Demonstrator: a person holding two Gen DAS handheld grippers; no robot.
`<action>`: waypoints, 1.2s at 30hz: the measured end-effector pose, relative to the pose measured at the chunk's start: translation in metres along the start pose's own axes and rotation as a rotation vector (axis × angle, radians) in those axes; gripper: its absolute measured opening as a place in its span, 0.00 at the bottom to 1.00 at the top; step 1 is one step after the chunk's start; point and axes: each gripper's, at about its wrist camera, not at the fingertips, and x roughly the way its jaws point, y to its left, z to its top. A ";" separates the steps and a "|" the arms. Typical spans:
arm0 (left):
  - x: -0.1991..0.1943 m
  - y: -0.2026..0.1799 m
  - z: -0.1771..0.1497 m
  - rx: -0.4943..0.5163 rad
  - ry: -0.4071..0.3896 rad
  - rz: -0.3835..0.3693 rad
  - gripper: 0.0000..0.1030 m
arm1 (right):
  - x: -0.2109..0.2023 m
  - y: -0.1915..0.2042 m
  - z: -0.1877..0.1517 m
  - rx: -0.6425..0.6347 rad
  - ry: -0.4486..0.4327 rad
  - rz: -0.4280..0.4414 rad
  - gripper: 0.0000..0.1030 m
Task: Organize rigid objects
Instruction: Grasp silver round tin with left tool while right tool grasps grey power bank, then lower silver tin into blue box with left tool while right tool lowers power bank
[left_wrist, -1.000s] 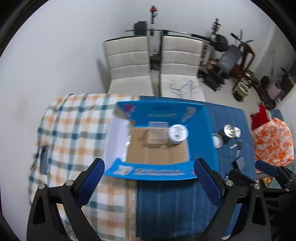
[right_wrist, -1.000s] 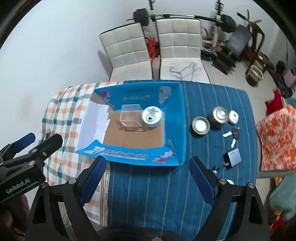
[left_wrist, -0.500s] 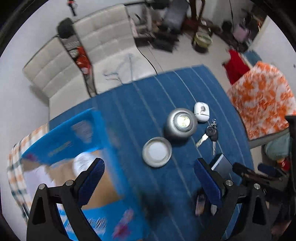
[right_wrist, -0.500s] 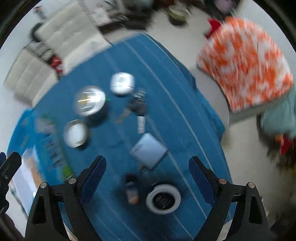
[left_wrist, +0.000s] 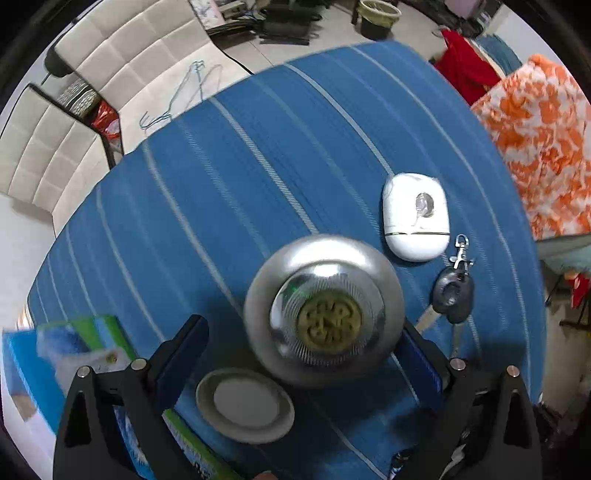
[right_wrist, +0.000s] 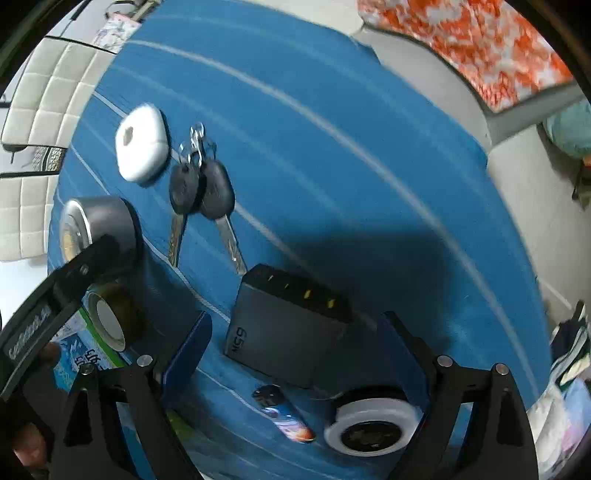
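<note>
My left gripper (left_wrist: 301, 350) is open, one finger on each side of a round silver tin (left_wrist: 324, 312) with a gold emblem on its lid. It shows from the side in the right wrist view (right_wrist: 99, 225), with the left gripper beside it. My right gripper (right_wrist: 295, 347) is open around a dark grey charger block (right_wrist: 286, 328). On the blue striped tablecloth (left_wrist: 221, 184) lie a white oval case (left_wrist: 415, 218) (right_wrist: 140, 147), black keys (left_wrist: 452, 293) (right_wrist: 201, 192) and a small round tin (left_wrist: 245, 404) (right_wrist: 109, 317).
The blue cardboard box (left_wrist: 55, 354) is at the lower left. A white-rimmed round object (right_wrist: 371, 424) and a small printed tube (right_wrist: 282, 411) lie near my right gripper. An orange patterned cushion (left_wrist: 543, 140) lies beyond the table's right edge. Beige chairs (left_wrist: 110, 66) stand behind.
Both grippers swung right from the box and dropped low over the table. The left now straddles the silver tin, the right straddles the charger block.
</note>
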 end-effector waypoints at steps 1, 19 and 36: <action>0.003 -0.002 0.002 0.009 0.001 0.006 0.96 | 0.006 0.001 0.001 0.019 0.014 0.007 0.90; 0.016 -0.007 -0.038 -0.005 0.053 -0.020 0.69 | -0.006 0.050 -0.023 -0.442 -0.146 -0.379 0.64; -0.015 -0.011 -0.060 -0.058 -0.040 0.007 0.66 | -0.017 0.047 -0.025 -0.389 -0.172 -0.334 0.59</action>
